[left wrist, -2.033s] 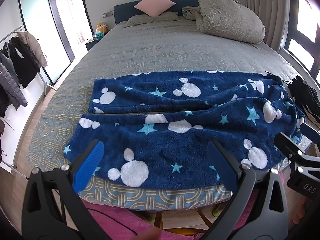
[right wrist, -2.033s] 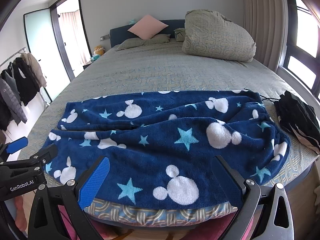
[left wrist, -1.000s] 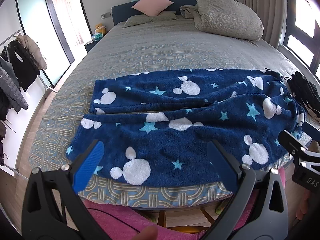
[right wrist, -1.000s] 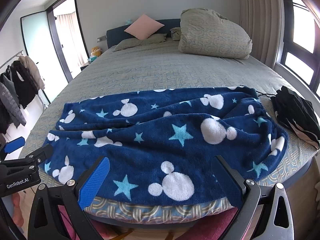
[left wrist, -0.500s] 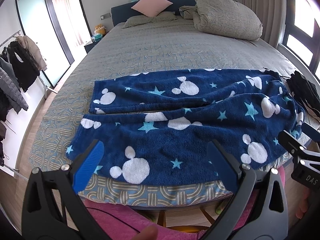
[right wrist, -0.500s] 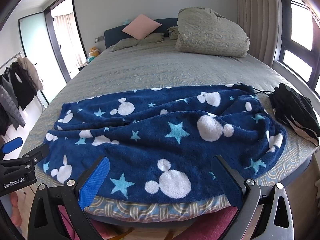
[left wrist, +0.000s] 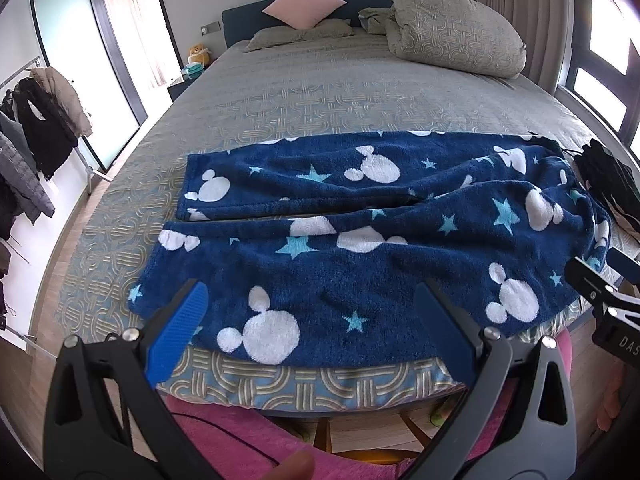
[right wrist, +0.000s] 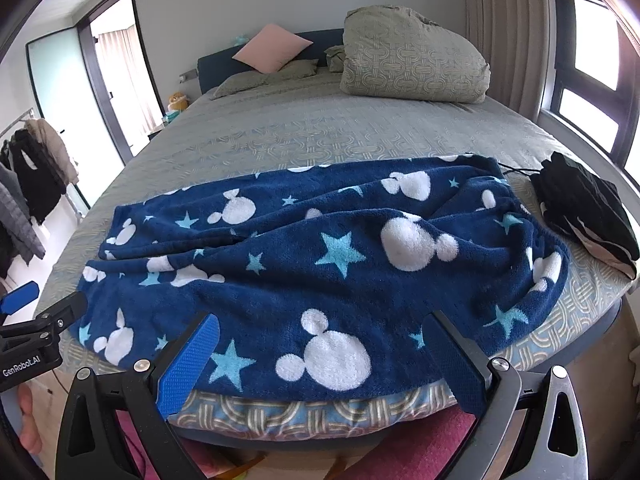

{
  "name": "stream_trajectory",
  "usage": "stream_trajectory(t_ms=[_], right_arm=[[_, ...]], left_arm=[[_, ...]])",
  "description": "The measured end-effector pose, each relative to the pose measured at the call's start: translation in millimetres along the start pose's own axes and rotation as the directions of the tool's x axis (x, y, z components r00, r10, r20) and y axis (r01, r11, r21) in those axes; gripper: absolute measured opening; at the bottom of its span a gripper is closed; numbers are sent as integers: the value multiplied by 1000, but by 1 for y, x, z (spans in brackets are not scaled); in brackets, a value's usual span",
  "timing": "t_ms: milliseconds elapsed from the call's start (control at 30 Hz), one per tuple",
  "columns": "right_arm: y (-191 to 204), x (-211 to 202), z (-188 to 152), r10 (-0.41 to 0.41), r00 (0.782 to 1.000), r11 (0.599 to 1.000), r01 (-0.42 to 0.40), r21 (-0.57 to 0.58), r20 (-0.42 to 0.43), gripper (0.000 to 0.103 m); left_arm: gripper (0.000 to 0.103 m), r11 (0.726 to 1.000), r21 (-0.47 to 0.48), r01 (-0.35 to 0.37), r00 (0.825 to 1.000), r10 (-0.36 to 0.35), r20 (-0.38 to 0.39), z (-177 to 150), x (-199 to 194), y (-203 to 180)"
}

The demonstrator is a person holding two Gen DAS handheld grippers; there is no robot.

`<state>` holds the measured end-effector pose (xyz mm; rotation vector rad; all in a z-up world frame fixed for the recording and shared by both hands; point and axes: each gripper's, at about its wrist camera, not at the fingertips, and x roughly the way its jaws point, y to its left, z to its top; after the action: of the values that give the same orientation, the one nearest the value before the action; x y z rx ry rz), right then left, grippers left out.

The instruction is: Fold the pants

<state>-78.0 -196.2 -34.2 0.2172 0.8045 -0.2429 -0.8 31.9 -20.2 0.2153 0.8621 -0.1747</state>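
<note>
Both tools, left (left wrist: 308, 332) and right (right wrist: 320, 360), remain spread wide and empty before the unfolded pants (left wrist: 360, 240) on the bed (left wrist: 320, 92); little has shifted, folding not begun.

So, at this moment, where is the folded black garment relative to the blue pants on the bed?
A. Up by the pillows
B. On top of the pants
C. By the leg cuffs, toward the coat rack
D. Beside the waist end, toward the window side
D: the black garment lies on the bed just off the waist end of the blue pants, on the window side.
</note>
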Motion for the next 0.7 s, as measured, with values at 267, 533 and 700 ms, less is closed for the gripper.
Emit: stream_trajectory(t_ms=[267, 533, 700], right_arm=[[-13, 6, -5, -23, 999, 999, 23, 30, -22, 103], [-72, 30, -19, 6, 993, 973, 22, 230, -120, 103], [-142, 35, -30, -8, 990, 909, 65, 412, -138, 102]], left_arm=[[103, 999, -38, 4, 998, -7, -65, -10, 21, 11], [103, 947, -322, -12, 969, -68, -238, -41, 72, 94], [102, 839, -541, -59, 952, -116, -283, -68, 94, 172]])
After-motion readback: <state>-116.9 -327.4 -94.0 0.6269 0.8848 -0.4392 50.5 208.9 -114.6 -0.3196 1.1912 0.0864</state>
